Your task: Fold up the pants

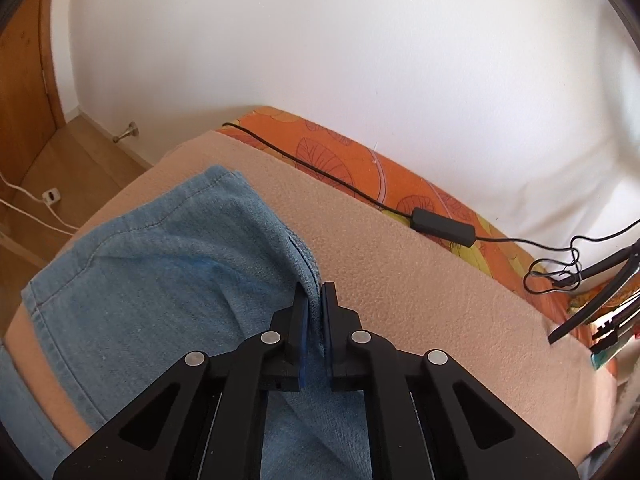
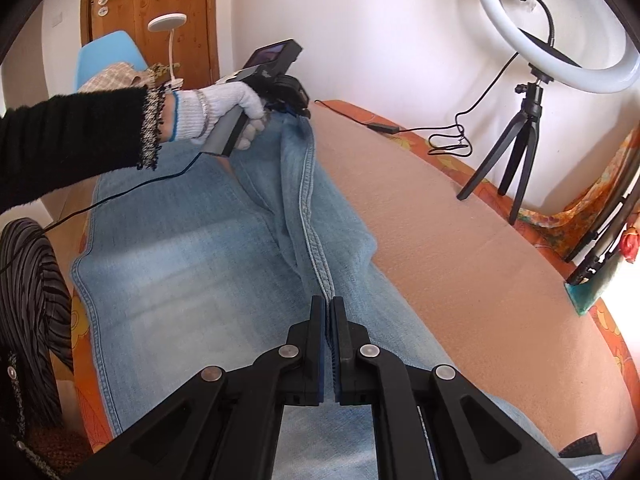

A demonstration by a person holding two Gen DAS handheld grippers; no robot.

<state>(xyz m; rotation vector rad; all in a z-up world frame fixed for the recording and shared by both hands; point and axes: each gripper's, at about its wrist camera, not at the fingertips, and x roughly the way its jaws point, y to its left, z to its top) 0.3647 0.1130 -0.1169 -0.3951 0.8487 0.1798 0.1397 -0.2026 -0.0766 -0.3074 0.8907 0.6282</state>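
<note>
One pair of jeans (light denim): left gripper and right gripper each apparently pinch its seam.

A home room: wooden door, blue chair, ring light on tripod.

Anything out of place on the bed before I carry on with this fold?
One thing: a black cable trails from the left gripper across the jeans, so it could get folded in. Both the left and the right gripper are shut on the raised denim seam.
</note>
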